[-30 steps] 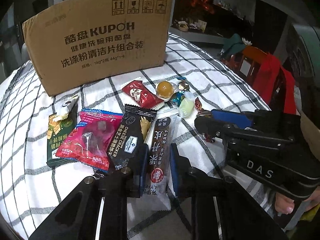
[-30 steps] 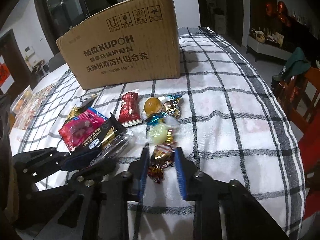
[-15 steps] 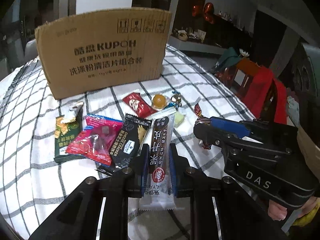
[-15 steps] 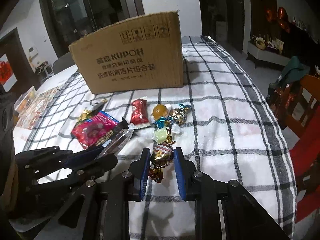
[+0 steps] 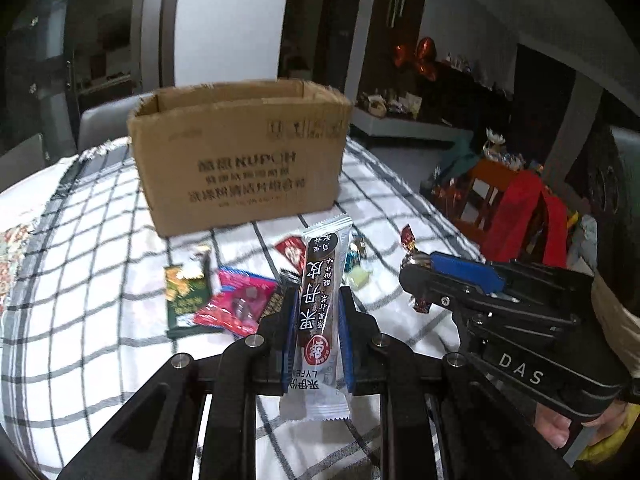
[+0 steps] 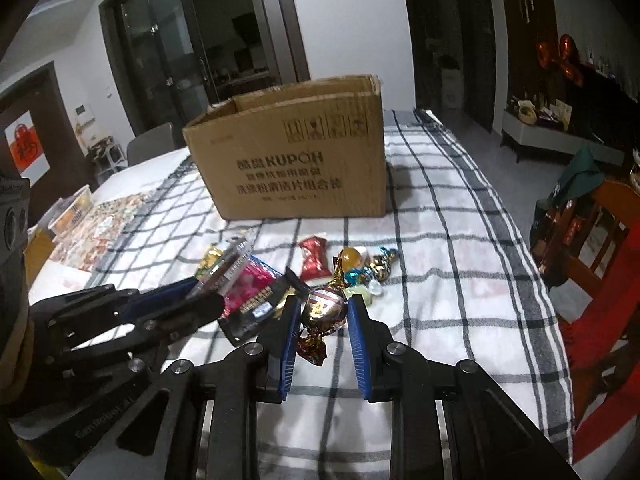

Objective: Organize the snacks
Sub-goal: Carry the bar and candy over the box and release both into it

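My left gripper [image 5: 318, 300] is shut on a long brown-and-white snack bar [image 5: 320, 304] and holds it above the checked tablecloth. My right gripper [image 6: 322, 312] is shut on a gold-and-red foil candy [image 6: 324, 308], also lifted off the cloth. The open cardboard box [image 5: 240, 156] stands at the back; it also shows in the right wrist view [image 6: 296, 160]. On the cloth lie a pink packet [image 5: 236, 306], a green packet [image 5: 186, 296], a black cracker packet [image 6: 260, 306], a red sachet [image 6: 314, 258] and several small candies [image 6: 368, 268].
The right gripper's body [image 5: 500, 320] fills the right of the left wrist view. A red-draped wooden chair [image 6: 600, 240] stands past the table's right edge. A plastic container [image 6: 74, 208] and printed sheets lie at the far left.
Both grippers have risen from the cloth, carrying the snack bar and the foil candy. The box now looks lower and its open top shows.
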{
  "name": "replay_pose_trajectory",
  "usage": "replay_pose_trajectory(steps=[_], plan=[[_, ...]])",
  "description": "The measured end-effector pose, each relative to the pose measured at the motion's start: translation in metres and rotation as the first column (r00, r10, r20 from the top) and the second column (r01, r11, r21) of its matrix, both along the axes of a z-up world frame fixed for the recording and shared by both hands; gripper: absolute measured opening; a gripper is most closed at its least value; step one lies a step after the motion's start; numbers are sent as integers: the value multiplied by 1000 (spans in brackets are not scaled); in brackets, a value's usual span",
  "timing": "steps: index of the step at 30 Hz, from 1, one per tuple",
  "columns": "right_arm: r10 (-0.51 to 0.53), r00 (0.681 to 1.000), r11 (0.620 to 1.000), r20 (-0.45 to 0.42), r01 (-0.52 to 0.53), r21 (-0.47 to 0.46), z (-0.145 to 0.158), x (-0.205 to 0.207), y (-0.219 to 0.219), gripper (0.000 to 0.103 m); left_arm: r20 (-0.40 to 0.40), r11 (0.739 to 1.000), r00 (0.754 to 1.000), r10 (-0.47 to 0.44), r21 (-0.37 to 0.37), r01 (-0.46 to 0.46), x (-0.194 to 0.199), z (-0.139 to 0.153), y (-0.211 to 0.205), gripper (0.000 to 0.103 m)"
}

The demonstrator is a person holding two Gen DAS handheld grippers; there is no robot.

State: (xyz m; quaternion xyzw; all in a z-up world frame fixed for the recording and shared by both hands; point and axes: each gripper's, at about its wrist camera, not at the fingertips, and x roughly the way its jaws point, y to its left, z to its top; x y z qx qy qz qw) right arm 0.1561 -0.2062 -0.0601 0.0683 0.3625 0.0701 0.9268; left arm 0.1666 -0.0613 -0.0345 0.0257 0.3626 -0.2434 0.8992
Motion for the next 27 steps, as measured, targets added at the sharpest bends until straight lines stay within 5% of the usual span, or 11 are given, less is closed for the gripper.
replay_pose_trajectory(steps=[27], plan=[[75,968,997,241,-80,9,112,44,10,26,304,997,950,77,-16,-75,36,122,28,20]])
